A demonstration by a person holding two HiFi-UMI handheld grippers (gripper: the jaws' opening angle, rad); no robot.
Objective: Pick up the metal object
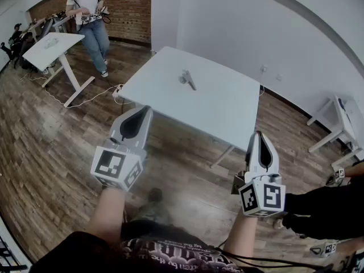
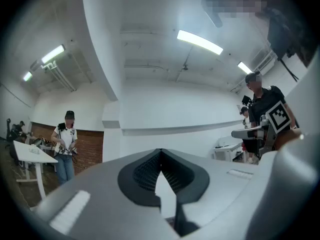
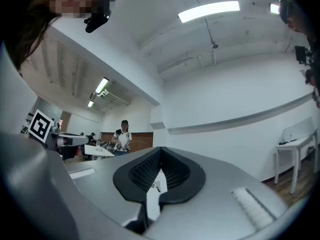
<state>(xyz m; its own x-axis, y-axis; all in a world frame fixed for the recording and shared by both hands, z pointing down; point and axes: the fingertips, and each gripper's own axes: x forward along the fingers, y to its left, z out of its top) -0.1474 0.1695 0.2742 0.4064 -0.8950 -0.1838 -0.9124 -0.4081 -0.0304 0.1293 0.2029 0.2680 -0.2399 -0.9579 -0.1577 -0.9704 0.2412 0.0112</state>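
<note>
**Reach not begun: both claws shut, metal object on the table**

Nearest me, the left gripper [image 1: 143,114] and right gripper [image 1: 260,138] hang over the wood floor [image 1: 51,152], short of the table edge. Each has its jaws pinched together w/ nothing between them.

Ahead, the metal object [image 1: 187,79] lies alone on the white table [image 1: 227,110], well apart from both claws. I judge this is the approach step. Next I'd open one claw, bring it fwd and down over the object, and set the jaws across its thin part.

The object is small, poss. a handle w/ a head, but I can't tell. Both gripper views tilt up at wall and ceiling lights, so neither shows it. A dark sleeve [image 1: 324,209] is cut off at right. Far back, a person [image 1: 91,16] stands by a desk [image 1: 52,45].
</note>
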